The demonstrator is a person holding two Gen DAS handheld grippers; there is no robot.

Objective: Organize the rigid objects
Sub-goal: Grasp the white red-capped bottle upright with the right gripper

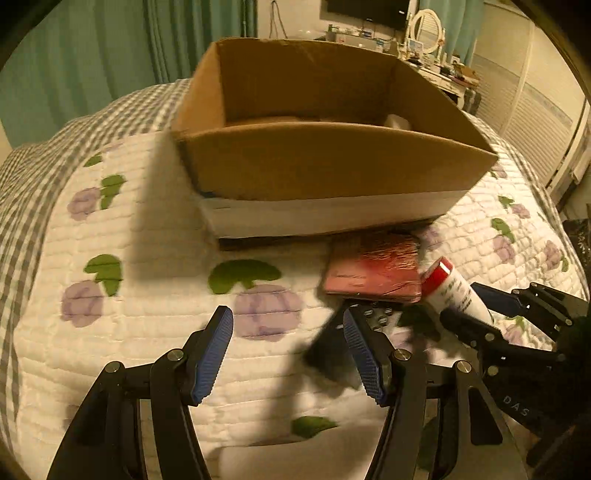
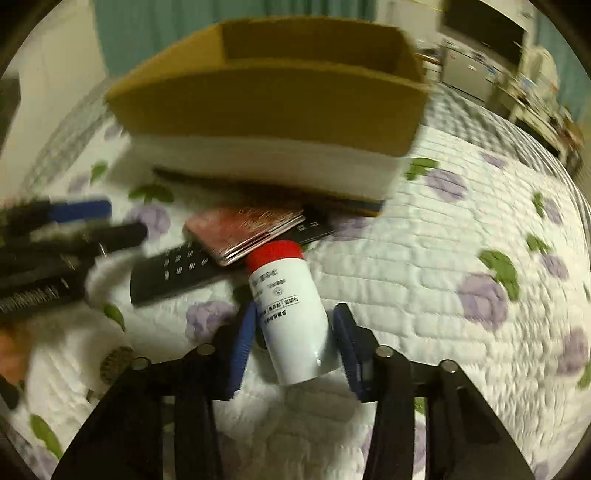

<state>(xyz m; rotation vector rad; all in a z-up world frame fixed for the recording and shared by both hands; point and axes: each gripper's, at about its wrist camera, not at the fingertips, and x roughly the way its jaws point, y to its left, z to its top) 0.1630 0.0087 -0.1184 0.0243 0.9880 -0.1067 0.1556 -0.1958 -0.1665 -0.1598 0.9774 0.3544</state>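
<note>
A white bottle with a red cap lies between the blue pads of my right gripper, which is shut on it just above the quilt. The bottle also shows in the left wrist view, held by the right gripper. A pink shiny packet lies on a black remote in front of an open cardboard box. My left gripper is open and empty over the quilt, left of the remote.
The box stands on a white quilted bedspread with purple flowers. Something white lies inside the box. A dresser with a mirror and teal curtains stand behind the bed.
</note>
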